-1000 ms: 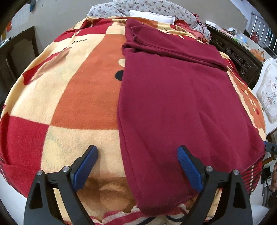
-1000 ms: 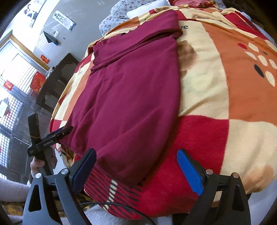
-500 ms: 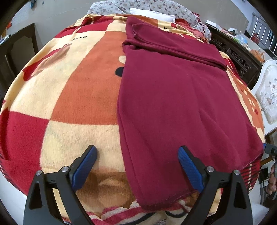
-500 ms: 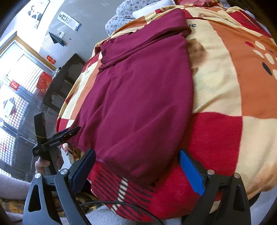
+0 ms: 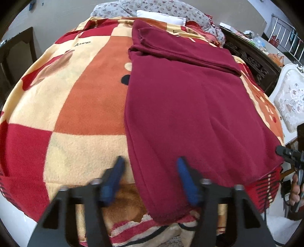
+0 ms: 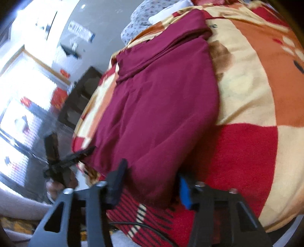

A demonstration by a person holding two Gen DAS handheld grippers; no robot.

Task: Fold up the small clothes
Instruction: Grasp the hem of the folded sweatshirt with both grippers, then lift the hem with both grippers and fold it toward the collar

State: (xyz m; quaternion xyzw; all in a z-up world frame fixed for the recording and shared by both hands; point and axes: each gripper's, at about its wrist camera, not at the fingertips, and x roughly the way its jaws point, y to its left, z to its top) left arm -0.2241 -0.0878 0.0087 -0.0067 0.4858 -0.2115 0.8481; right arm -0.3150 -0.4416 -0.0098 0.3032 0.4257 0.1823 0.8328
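Since 0.5 s ago, both part-open jaws have been narrowed around the maroon garment's [image 5: 186,106] near hem, lower centre: left gripper [image 5: 150,176] and right gripper [image 6: 152,182] closing, nothing pinched yet.

Before me stands a bed [image 5: 62,191], covered edge to edge by a fleece blanket [image 5: 83,106] in red, orange and cream squares, with the word "love" printed near its far left. On the blanket lies a maroon garment [image 5: 186,114], spread flat, its far end folded over into a band, its near hem reaching the bed's edge. A white pillow [image 5: 161,16] and floral bedding [image 5: 171,8] rest at the head.
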